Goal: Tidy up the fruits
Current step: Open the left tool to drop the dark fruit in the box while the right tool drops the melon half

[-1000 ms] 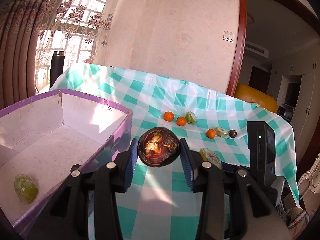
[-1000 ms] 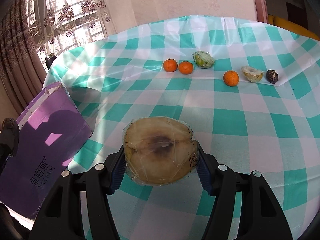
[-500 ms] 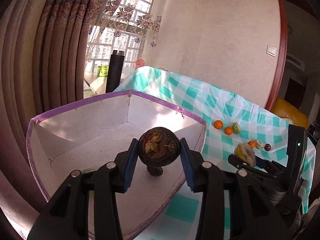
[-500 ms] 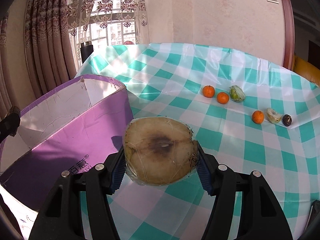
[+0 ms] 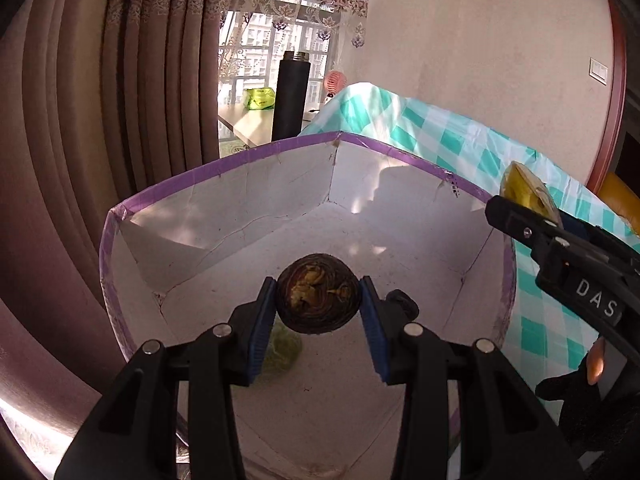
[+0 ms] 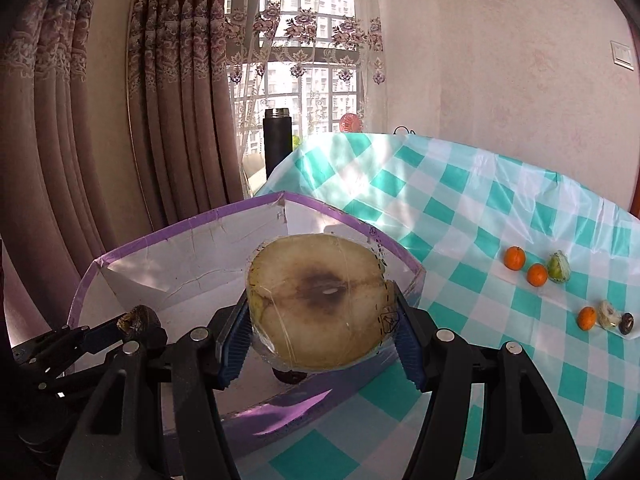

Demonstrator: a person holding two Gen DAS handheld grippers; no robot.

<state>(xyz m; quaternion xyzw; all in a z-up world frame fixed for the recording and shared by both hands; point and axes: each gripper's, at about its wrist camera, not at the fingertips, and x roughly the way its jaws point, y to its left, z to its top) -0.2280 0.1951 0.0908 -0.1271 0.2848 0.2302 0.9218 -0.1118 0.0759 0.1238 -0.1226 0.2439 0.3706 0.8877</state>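
Left gripper [image 5: 319, 307]: closed onto a dark round fruit half [image 5: 318, 298], pads on its opposite sides, cut face toward the camera
Right gripper [image 6: 316, 308]: closed onto a large pale fruit half [image 6: 314, 302] wrapped in clear film, pads at its widest flanks
Where the fruit is: the dark half hangs over the inside of the purple-edged box [image 5: 224, 240], above a greenish wrapped piece [image 5: 282, 350] already on the floor of it; the pale half sits at the box's near wall, not clearly over the opening
Still on the tablecloth [image 6: 480, 208]: three small oranges [image 6: 514, 258], a green wrapped piece and two small bits, well apart from the box
Handling, dark half: probably light, with a firm rind; grip by the rind, not the soft centre
Handling, pale half: likely heavier, soft and bruised-looking; the film may be slippery, so hold across the widest part with gentle pressure and lower it rather than drop it
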